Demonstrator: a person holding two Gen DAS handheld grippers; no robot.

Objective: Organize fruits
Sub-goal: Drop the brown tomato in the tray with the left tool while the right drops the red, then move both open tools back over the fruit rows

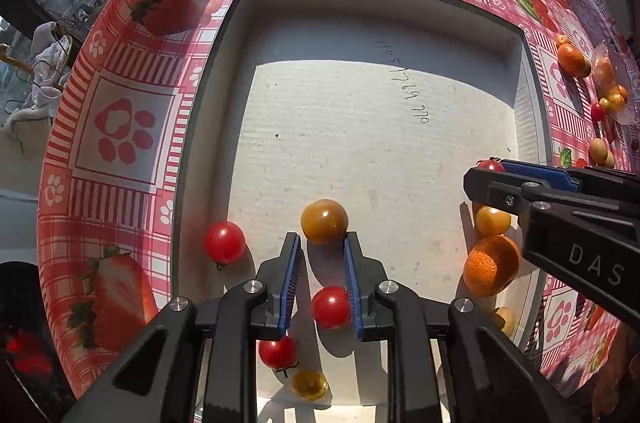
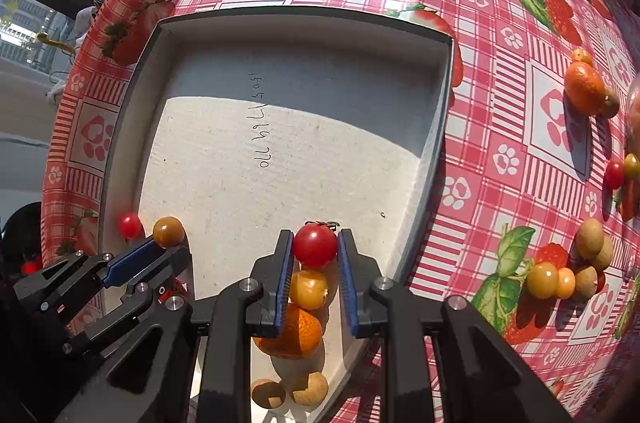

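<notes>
Right wrist view: right gripper (image 2: 316,249) pinching red cherry tomato (image 2: 315,245) across its middle; smooth, soft-skinned, likely bruises, so light squeeze.

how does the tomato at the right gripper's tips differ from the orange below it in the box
The tomato is red, smooth and glossy; the orange is orange with a dimpled skin. The tomato is clearly smaller than the orange. The tomato sits between the fingertips of the right gripper, while the orange lies on the floor of the box. Both are round and sunlit.
</notes>
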